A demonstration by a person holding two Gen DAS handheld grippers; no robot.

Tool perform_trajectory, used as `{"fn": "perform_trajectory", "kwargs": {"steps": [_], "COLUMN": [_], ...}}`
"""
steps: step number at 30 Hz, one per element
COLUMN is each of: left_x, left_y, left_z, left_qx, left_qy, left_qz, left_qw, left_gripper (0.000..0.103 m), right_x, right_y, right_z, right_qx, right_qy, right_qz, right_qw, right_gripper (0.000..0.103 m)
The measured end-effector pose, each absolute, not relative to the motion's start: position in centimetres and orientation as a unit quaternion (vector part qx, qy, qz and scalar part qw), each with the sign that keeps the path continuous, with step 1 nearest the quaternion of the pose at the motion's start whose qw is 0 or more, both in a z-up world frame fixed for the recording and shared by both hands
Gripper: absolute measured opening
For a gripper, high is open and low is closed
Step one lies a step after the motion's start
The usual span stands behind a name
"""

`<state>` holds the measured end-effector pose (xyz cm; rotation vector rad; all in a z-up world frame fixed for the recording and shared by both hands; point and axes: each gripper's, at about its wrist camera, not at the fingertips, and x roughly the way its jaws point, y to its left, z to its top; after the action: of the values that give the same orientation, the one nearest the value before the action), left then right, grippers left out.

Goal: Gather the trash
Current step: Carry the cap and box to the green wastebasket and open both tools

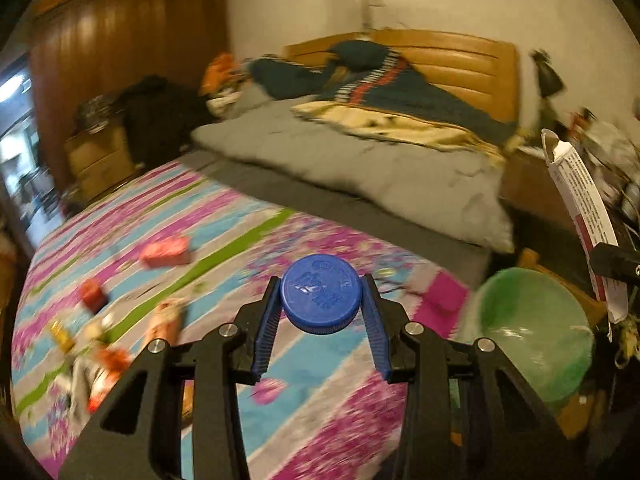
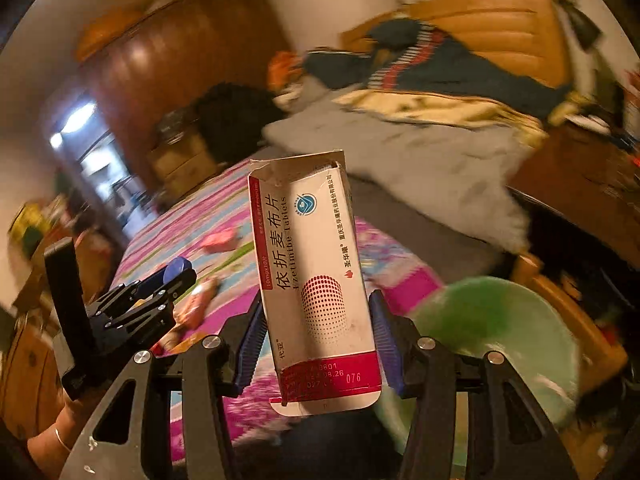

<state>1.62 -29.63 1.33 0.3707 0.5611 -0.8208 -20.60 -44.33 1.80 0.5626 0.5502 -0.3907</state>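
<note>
Striped bedspread (image 1: 224, 364), scattered wrappers (image 1: 166, 252), grey quilt (image 1: 360, 160)

A bed (image 1: 256, 224) with a pink, blue and green striped sheet fills the near left. A grey quilt (image 1: 360, 168) lies across its far part, a dark patterned blanket (image 1: 400, 92) against the wooden headboard (image 1: 460, 60). A brown wardrobe (image 1: 120, 48) stands far left, with a small wooden cabinet (image 1: 100, 160) near it.
</note>
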Motion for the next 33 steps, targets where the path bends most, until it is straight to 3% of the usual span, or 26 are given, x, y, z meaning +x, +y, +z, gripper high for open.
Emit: {"fn": "perform_trajectory", "kwargs": {"steps": [16, 33], "left_x": [-7.5, -10.7], "left_y": [-45.1, -49.5], "left_z": [-0.5, -5.9], "left_qx": [0.287, 0.342], "left_qy": [0.233, 0.287], "left_qz": [-0.530, -0.585], "left_qw": [0.763, 0.677], "left_gripper": [0.038, 0.038], "right_x": [-32.6, -35.1], "right_y": [-53.4, -55.3], "right_z": [-2.5, -9.3], "right_qx": [0.407, 0.470], "right_qy": [0.262, 0.288], "right_qz": [-0.314, -0.339], "right_qw": [0.817, 0.762], "right_gripper": [0.053, 0.053]}}
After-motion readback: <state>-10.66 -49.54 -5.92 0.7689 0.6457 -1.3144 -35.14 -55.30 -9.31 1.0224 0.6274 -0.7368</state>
